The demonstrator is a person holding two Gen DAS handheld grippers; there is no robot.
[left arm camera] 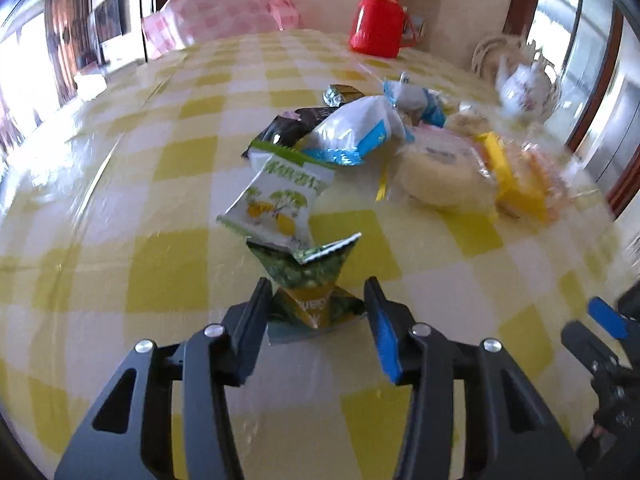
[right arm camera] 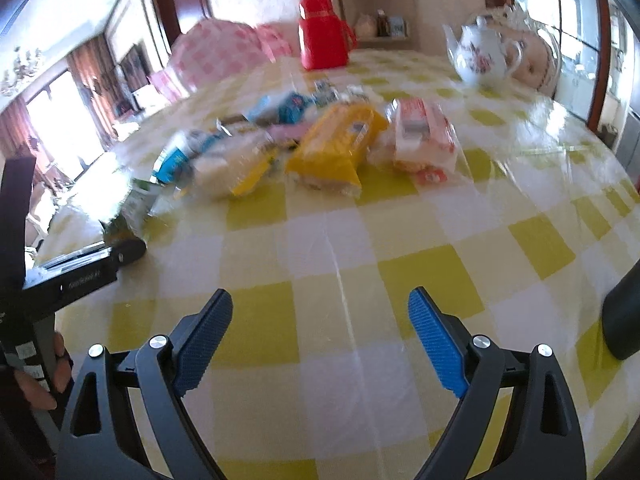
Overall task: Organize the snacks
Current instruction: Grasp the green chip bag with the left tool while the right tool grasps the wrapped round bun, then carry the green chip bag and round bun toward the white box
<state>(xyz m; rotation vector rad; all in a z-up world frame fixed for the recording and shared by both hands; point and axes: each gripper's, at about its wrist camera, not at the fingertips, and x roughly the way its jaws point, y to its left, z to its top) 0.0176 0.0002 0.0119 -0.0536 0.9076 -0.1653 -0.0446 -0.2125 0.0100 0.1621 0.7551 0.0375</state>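
My left gripper (left arm camera: 316,292) is shut on a crumpled green snack packet (left arm camera: 310,280), squeezed between both fingers low over the yellow checked table (left arm camera: 160,272). A white and green packet (left arm camera: 280,200) lies just beyond it, touching its top edge. Further back is the snack pile: a white and blue bag (left arm camera: 356,128), a pale round cake in clear wrap (left arm camera: 440,172) and a yellow packet (left arm camera: 516,184). My right gripper (right arm camera: 320,304) is open over bare tablecloth with nothing between its fingers. The yellow packet (right arm camera: 340,144) and a red and white packet (right arm camera: 424,136) lie ahead of it.
A red thermos (left arm camera: 378,16) stands at the table's far edge. A flowered white teapot (right arm camera: 484,56) stands at the far right. A pink checked cover (left arm camera: 224,12) is at the back left. A hand (right arm camera: 44,380) holds the left gripper's handle (right arm camera: 80,276).
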